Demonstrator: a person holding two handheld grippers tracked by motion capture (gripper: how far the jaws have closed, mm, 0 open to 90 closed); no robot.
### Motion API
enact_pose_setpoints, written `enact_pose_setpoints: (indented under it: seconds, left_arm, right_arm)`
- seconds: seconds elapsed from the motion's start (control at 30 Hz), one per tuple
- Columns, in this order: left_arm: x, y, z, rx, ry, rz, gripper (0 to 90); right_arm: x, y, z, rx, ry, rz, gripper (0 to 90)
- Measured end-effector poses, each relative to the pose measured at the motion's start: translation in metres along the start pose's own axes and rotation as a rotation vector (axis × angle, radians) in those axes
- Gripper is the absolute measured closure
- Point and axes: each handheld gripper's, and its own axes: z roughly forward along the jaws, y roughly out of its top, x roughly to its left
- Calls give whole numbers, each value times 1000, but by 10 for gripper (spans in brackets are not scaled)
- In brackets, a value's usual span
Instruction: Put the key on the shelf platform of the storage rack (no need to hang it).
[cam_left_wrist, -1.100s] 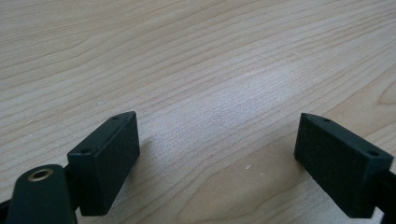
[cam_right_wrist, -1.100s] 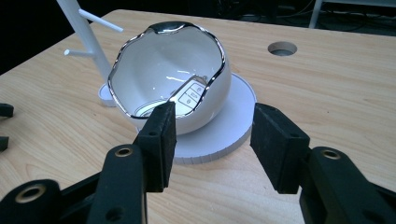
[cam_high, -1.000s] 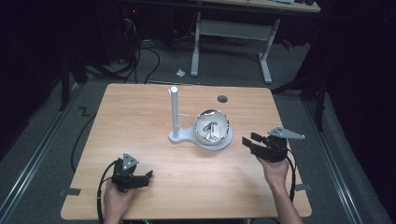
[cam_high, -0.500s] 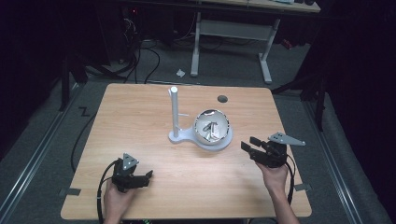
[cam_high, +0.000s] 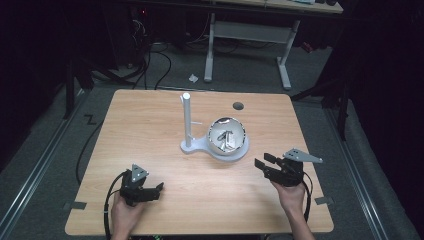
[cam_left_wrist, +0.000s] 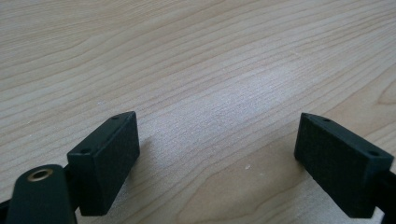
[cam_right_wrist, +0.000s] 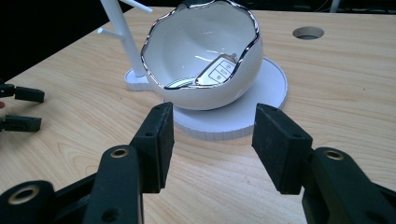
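A white egg-shaped bowl (cam_right_wrist: 205, 60) with a silver rim rests on the round plate of a white stand (cam_right_wrist: 271, 88). In it lies a car key fob (cam_right_wrist: 219, 71). The stand's thin post (cam_high: 186, 119) rises left of the bowl (cam_high: 227, 137). My right gripper (cam_right_wrist: 215, 114) is open and empty, its jaws pointing at the bowl from a short way off; in the high view the right gripper (cam_high: 262, 160) is just right of the stand. My left gripper (cam_left_wrist: 217, 128) is open wide over bare wood, and in the high view the left gripper (cam_high: 156, 190) sits near the table's front left.
The wooden table (cam_high: 150, 125) has a round cable hole (cam_high: 238, 105) behind the bowl. Small pegs branch off the post (cam_right_wrist: 122, 37). The left gripper's jaw tips (cam_right_wrist: 21, 107) show at the left edge of the right gripper view. Dark floor and desk legs lie beyond.
My right gripper has drawn back toward the table's front edge, away from the bowl. The left gripper has stayed put.
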Motion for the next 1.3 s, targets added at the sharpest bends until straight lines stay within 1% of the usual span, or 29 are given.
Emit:
enact_pose_setpoints:
  seconds: [0.4,0.7,0.77,1.13,1.3]
  left_arm:
    - [0,0,0,0,0,0,144]
    - [0,0,0,0,0,0,144]
    - [0,0,0,0,0,0,144]
    - [0,0,0,-2,1,-1,144]
    - [0,0,0,0,0,-1,144]
  right_arm:
    - [5,-9,4,8,11,5,480]
    - [11,-17,10,18,29,12,474]
    - [12,-19,12,20,30,6,474]
    - [16,-28,19,43,27,5,477]
    - [21,-32,24,61,24,-8,478]
